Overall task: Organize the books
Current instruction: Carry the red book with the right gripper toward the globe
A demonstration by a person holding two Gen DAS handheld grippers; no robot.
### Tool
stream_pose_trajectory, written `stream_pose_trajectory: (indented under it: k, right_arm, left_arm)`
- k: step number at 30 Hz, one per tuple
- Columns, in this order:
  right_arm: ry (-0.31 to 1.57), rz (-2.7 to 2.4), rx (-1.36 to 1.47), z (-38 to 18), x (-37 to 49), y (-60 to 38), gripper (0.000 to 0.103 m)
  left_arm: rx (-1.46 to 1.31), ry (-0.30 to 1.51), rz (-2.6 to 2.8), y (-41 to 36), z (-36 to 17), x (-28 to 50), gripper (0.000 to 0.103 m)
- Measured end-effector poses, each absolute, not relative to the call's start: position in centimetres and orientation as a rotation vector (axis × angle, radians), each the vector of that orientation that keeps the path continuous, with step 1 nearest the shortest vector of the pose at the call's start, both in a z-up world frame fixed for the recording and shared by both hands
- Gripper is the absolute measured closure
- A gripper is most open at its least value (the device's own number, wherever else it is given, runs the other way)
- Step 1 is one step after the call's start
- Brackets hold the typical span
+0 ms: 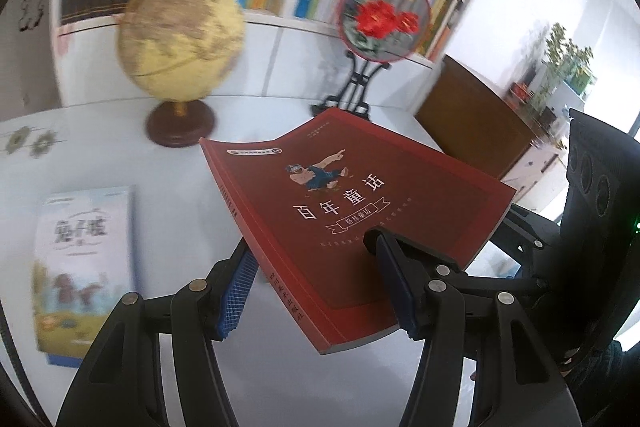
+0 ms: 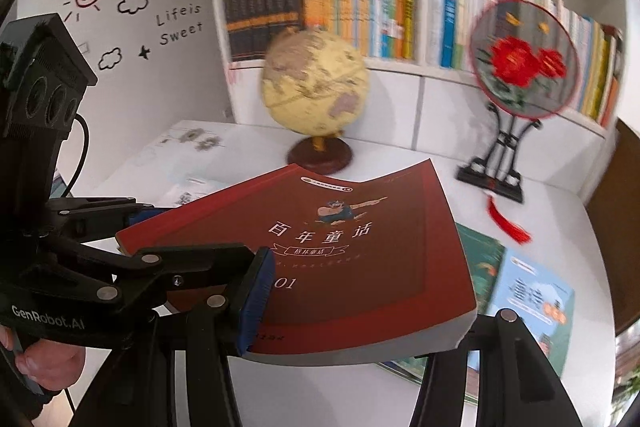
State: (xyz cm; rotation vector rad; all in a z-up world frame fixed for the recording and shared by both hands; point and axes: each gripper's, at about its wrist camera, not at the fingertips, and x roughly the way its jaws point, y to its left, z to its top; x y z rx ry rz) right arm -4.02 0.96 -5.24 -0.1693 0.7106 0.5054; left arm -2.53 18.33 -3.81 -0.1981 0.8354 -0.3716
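Both grippers pinch the red book (image 1: 352,211) above the white table (image 1: 100,155): left gripper (image 1: 320,279) at its spine corner, right gripper (image 2: 360,311) (far finger hidden) opposite.

the red book (image 1: 352,211) is a thick paperback with white chinese title lettering and a small cartoon figure on its cover. it is lifted off the surface, cover up and tilted, between the left gripper's (image 1: 312,281) fingers — one pad on its cover. in the right wrist view it (image 2: 340,255) fills the space just ahead of the right gripper (image 2: 360,323).

two more books lie flat — a pale illustrated one (image 1: 86,267) to the left gripper's left, and a light blue one (image 2: 532,311) ahead-right of the right gripper.
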Motion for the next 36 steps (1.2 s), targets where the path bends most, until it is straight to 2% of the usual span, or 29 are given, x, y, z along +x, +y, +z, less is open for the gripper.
stream_pose_trajectory:
  k: [17,36]
  right_arm:
    - [0.715,0.596,-0.150,-6.9,-5.3,18.2,0.050]
    - [0.786,0.559,-0.103,-13.5,-2.1,25.9,0.050]
  left_arm:
    - [-0.196,0.850,-0.296,34.7,-5.1,-4.8,0.046]
    - [-0.237,0.898,-0.316,42.0,-11.0,-2.2,0.046]
